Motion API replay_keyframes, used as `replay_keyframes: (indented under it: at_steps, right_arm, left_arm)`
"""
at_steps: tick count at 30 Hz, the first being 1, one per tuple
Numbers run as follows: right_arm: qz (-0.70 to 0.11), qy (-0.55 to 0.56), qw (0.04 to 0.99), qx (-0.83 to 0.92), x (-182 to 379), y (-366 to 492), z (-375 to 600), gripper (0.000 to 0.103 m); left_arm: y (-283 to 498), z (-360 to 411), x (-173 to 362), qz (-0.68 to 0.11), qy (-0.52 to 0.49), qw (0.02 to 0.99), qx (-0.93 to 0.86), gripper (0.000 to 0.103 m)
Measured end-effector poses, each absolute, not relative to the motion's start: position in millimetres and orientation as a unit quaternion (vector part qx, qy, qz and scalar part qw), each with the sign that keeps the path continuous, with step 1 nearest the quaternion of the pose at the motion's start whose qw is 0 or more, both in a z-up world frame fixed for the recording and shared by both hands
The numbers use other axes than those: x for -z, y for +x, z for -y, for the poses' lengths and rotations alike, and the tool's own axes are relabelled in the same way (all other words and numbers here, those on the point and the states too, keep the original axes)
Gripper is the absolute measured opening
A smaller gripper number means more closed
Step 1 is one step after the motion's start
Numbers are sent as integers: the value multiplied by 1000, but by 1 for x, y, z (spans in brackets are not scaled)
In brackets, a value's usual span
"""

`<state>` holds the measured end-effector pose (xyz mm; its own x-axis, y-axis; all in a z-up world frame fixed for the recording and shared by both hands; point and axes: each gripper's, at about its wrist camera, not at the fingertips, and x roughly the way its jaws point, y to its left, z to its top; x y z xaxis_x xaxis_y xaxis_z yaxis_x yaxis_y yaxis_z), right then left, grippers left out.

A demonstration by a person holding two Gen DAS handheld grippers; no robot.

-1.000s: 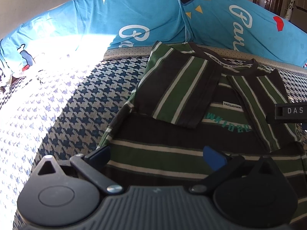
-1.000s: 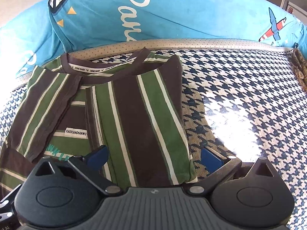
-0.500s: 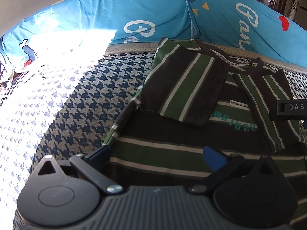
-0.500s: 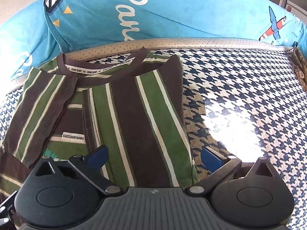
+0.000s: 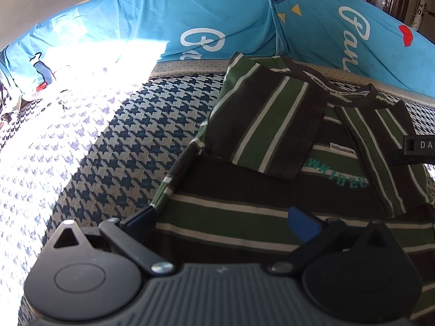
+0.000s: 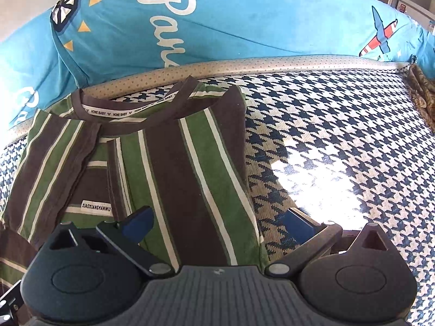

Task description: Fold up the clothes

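A striped shirt (image 5: 272,190) in brown, green and white lies flat on a mattress (image 5: 114,146) covered in a blue-and-cream houndstooth pattern. Its collar (image 6: 130,108) is at the far edge of the mattress, just in front of two bright blue pillows (image 5: 217,27) with white lettering that run along that edge. Both sleeves are folded inward over the chest: the left sleeve (image 5: 272,125) lies across the body, and the right sleeve (image 6: 185,168) does the same, leaving a small white label (image 6: 96,207) showing between them.

The left tool (image 5: 221,218) is over the shirt's lower left part, its blue-tipped jaws spread wide with nothing between them; the left fingertip (image 5: 141,217) is at the shirt's left side edge. The right tool (image 6: 217,220) is likewise wide open and empty, straddling the shirt's right side edge, one fingertip (image 6: 138,218) over the folded sleeve and the other over bare mattress. A patch of strong sunlight (image 6: 312,182) falls on the mattress to the right of the shirt, and another washes out the mattress's left side in the left wrist view.
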<state>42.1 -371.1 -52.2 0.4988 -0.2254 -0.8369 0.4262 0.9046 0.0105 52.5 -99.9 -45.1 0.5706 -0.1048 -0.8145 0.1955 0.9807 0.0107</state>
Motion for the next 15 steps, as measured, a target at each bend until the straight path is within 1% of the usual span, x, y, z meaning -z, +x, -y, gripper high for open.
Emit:
replay_keyframes:
  at_steps: [8,15]
  right_arm:
    - [-452,134,860,197,50,32,398,103]
    - [-464,155,852,189,60,27,411,102]
  left_arm:
    - [56,97,46,-456,52,885,76,103]
    - [57,98,48,-456,54,885,76,103]
